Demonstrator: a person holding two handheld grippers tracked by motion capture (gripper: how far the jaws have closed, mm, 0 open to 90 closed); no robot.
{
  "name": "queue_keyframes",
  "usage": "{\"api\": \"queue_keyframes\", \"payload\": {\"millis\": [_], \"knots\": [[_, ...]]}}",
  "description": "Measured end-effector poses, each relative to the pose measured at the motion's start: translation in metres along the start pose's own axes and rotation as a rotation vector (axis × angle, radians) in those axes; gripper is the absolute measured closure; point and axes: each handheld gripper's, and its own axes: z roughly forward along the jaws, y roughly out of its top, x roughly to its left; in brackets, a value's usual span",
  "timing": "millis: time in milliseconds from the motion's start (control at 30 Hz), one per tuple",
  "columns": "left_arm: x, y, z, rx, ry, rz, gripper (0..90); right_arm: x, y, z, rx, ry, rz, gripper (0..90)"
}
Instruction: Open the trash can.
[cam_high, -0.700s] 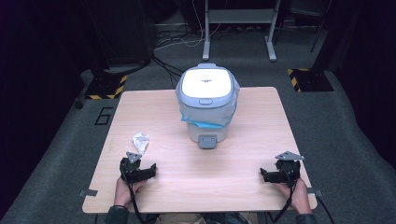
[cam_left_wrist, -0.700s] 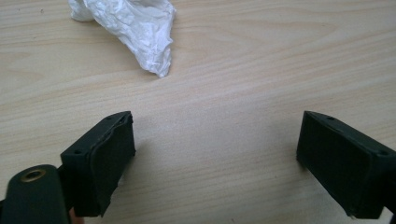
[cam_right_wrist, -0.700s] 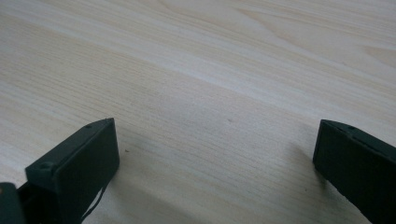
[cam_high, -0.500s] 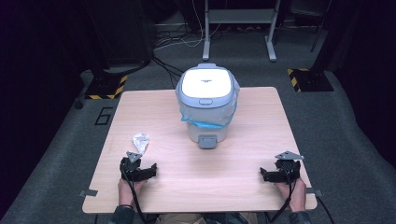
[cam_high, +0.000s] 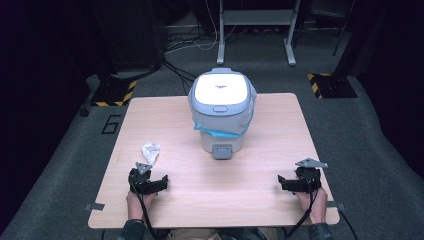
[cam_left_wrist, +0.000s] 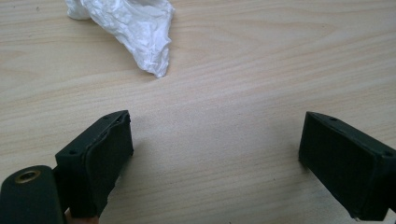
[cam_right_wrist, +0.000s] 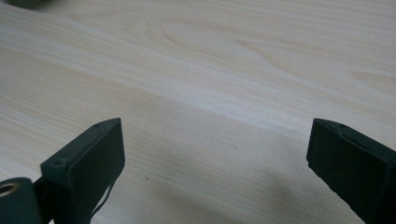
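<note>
Desk (cam_high: 175, 220) of pale wood carries everything. Near its front-left corner the left gripper (cam_left_wrist: 212, 154) rests with jaws spread wide, holding nothing — a crumpled white wrapper (cam_left_wrist: 135, 28) lies just beyond it. At the middle of the back edge stands a grey lidded bin (cam_high: 221, 112), lined with a blue-edged bag. Near the front-right corner the right gripper (cam_right_wrist: 215, 163) also gapes, empty.
</note>
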Motion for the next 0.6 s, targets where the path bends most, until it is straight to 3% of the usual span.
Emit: {"api": "queue_keyframes", "payload": {"millis": [600], "knots": [[0.0, 0.0, 0.0, 0.004, -0.001, 0.006, 9.7, 0.024, 0.033, -0.006, -0.019, 0.052, -0.069, 4.6]]}}
